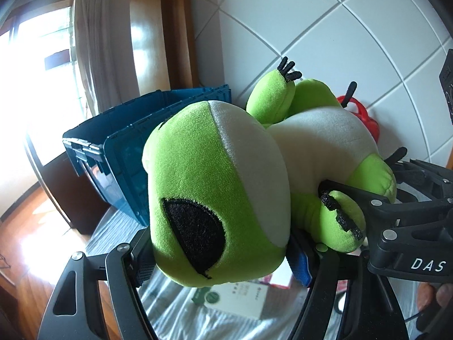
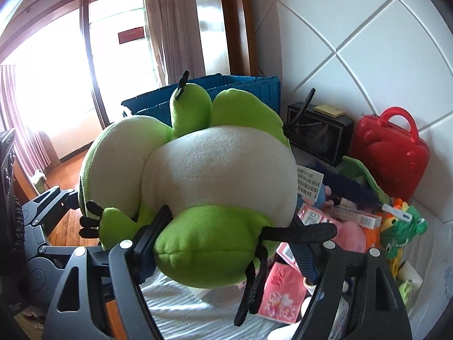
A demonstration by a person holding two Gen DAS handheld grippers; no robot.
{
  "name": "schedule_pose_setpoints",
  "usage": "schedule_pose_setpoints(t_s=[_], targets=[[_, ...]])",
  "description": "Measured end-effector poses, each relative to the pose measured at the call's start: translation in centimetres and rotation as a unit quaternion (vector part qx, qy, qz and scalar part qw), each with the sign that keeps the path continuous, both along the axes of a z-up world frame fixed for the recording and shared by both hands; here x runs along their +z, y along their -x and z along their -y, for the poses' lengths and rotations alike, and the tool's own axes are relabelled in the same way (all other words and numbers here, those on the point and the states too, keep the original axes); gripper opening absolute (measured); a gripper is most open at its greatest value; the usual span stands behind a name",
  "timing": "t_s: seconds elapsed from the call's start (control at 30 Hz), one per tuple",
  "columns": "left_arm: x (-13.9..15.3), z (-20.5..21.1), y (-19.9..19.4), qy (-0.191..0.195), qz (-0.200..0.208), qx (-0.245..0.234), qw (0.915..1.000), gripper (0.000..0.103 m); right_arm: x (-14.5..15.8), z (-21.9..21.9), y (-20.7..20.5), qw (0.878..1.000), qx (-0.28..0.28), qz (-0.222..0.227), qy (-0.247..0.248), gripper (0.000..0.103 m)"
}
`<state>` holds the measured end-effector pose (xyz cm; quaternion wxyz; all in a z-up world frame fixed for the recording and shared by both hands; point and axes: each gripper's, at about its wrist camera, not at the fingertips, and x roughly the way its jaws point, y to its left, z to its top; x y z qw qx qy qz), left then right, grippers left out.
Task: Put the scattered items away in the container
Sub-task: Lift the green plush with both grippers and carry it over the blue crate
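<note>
The left tool (image 1: 220, 257) pinches the head of a green and cream plush frog (image 1: 226, 187), its two fingers pressed into the sides of the head low in the left wrist view, with the black eye patch turned toward the camera. The right tool (image 2: 223, 249) grips the same frog by a green hind leg, one finger dug in at lower centre-left of the right wrist view and the other at lower centre-right, where black felt toes trail across it. Both tools point forward and somewhat downward, and the toy is carried between them clear of the striped white bedding (image 2: 181, 308) below. In the left wrist view the right tool's black frame enters from the right edge, just beside the frog's foot, with part of a hand (image 1: 436, 297) at the lower right corner. The blue plastic crate (image 1: 113, 153) stands behind the frog, at centre-left of the left wrist view, its rim partly hidden by the toy, against the white tiled wall (image 1: 325, 28). At the right of the right wrist view lies a crowded pile: a red toy case (image 2: 393, 153), a black box (image 2: 320, 133), a pink packet (image 2: 280, 291) and a small green plush (image 2: 402, 229). At left, wooden floor and a bright window lie open.
</note>
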<state>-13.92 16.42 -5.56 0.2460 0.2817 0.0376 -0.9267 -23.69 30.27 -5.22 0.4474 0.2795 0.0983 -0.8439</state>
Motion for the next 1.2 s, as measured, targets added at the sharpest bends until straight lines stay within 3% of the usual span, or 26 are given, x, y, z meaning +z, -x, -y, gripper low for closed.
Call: schedule_pose_setpoints(t_s=[0.27,0.47,0.63,0.83,1.03,1.2], targets=[[4.7,10.6,2.3,0.045,-0.050,-0.025,0.9974,0.076,4.7,9.5,1.4,0.998,-0.016,-0.048,0.031,0.077],[7.3,22.6,3.5,0.082,-0.060,-0.063,0.9928,0.076,7.3,19.5,1.8,0.992,-0.063,-0.074,0.075,0.077],[8.0,33.2,4.8,0.062,-0.052,-0.076,0.9938,0.076,8.6,30.0,2.5,0.992,-0.086,-0.061,0.076,0.077],[6.9,41.6,7.5,0.028,-0.031,-0.084,0.9956,0.076,8.3,39.5,4.7,0.992,-0.104,-0.048,0.049,0.077],[5.0,46.7,10.6,-0.014,-0.002,-0.091,0.9957,0.084,7.0,44.8,7.2,0.991,-0.127,-0.033,0.013,0.078],[3.1,48.4,12.2,-0.043,0.024,-0.097,0.9941,0.085,6.1,46.1,8.4,0.987,-0.161,-0.028,-0.010,0.078]])
